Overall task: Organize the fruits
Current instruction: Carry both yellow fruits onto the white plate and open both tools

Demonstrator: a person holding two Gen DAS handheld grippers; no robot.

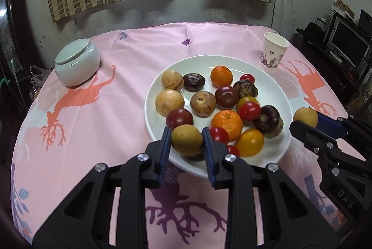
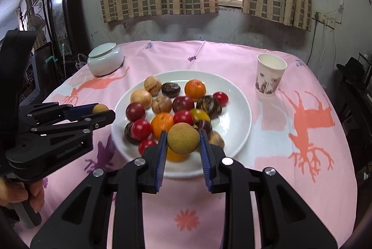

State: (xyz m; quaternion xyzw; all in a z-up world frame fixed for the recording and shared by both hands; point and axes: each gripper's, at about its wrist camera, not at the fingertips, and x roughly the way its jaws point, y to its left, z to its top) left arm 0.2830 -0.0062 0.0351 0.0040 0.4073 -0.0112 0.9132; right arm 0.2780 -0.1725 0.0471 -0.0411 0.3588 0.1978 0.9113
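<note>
left gripper (image 1: 186, 140) grips longan (image 1: 186, 140) | right view only: hand (image 2: 22, 196)

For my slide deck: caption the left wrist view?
Left gripper holds a tan fruit above the plate of mixed fruits.

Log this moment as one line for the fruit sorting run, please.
stage: both lifting | left gripper: jaws shut on tan fruit | right gripper: jaws shut on second tan fruit | white plate: fruit remaining
</note>
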